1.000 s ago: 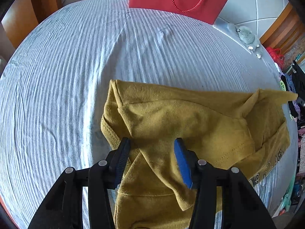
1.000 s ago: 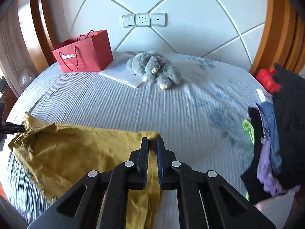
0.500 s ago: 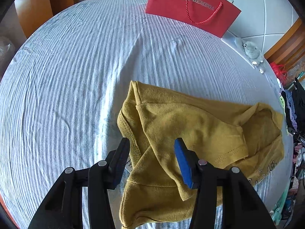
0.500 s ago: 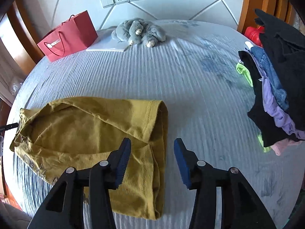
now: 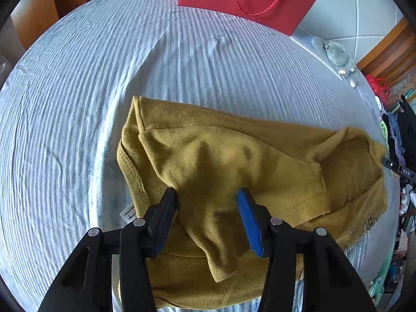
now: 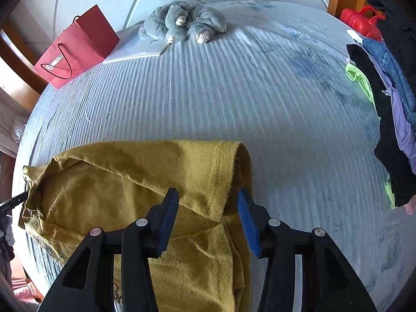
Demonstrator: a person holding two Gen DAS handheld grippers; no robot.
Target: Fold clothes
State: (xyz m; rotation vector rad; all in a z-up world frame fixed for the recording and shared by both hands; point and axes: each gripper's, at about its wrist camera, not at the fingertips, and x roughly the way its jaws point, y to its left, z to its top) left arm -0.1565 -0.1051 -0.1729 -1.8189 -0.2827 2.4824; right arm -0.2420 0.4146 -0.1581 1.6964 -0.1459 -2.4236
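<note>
One mustard-yellow shirt [image 5: 234, 171] lies crumpled on the striped bed [image 5: 78, 104], its lower edge cut off at 6 o'clock. The left gripper [image 5: 206, 208] and right gripper [image 6: 208, 208] both hover over it, fingers apart. One red paper bag [image 6: 78, 49] stands at 10 o'clock, one grey plush toy [image 6: 182, 23] at 12; the clothes pile [image 6: 390, 119] at 3 o'clock is partly cropped.

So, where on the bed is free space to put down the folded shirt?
The striped bedsheet is bare between the mustard shirt and the grey plush toy, and left of the shirt. The clothes pile crowds the right edge.
</note>
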